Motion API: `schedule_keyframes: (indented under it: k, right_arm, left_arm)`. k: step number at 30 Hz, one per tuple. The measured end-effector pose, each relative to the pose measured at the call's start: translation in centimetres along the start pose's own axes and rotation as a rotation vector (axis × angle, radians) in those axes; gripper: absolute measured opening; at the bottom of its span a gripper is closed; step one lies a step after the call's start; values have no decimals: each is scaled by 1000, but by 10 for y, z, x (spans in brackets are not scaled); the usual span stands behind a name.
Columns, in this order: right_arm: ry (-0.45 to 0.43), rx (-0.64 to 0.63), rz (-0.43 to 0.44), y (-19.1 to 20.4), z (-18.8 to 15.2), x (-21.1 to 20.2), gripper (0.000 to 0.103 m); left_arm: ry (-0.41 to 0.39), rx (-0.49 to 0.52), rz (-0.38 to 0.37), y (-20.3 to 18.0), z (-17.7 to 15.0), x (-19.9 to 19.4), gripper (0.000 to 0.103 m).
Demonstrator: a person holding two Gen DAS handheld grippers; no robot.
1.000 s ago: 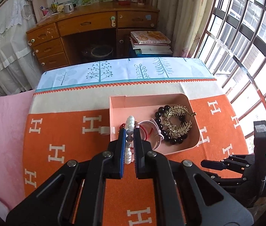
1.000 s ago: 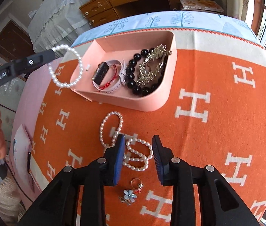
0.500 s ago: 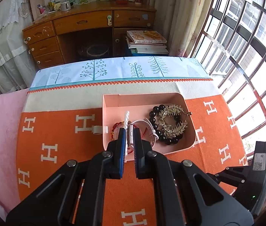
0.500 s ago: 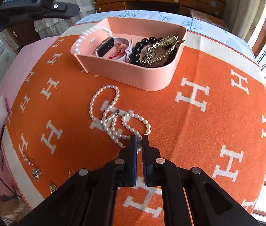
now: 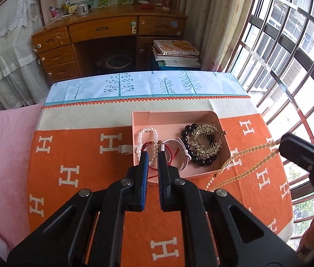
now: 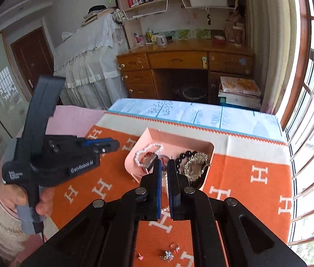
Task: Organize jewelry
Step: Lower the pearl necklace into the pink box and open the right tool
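Observation:
A pink box (image 5: 174, 114) sits on the orange H-pattern blanket. It holds a white pearl bracelet (image 5: 147, 142), a black bead bracelet (image 5: 187, 133), a gold hair comb (image 5: 208, 140) and a white band with red cord (image 5: 174, 151). My left gripper (image 5: 152, 158) hovers at the box's near left corner, shut, with nothing seen held. From the right wrist view the left gripper (image 6: 115, 144) is raised, left of the box (image 6: 179, 140). My right gripper (image 6: 164, 164) is shut on a long pearl necklace (image 5: 245, 151). The necklace's strands hang from the right gripper (image 5: 285, 142) down to the blanket.
Two rings (image 6: 174, 247) and a flower brooch (image 6: 168, 254) lie on the blanket near its front edge. A person's hand (image 6: 43, 202) holds the left gripper's handle. A wooden desk (image 5: 112, 29), stacked books (image 5: 177, 51) and a barred window (image 5: 290, 55) stand beyond the bed.
The pearl bracelet left my left gripper and now lies in the box. My right gripper closed on the pearl necklace and rose, lifting it off the blanket.

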State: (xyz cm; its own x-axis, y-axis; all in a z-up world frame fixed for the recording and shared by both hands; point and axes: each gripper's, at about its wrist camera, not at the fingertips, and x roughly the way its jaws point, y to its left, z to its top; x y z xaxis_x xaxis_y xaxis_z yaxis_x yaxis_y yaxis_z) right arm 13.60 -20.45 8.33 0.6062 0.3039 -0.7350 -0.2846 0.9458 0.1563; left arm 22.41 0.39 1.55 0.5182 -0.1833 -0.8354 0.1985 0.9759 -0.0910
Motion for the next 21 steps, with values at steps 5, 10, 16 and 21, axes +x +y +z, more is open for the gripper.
schedule_keyframes:
  k: [5,10,16,21]
  right_arm:
    - [-70,-7,-13,15,42,-14,4]
    - [-152,31,-41,21,81,-31,4]
    - [-166,75,-67,12,115,-17,4]
    - [-112,97,-79,1,125,23,5]
  left_arm:
    - [-7,2,12,1,6,-13,6]
    - [-20,7,11,1,14,-22,18]
    - [-36,9,20,0,20,-16,49]
    - [0,-6,28,5,22,8,49]
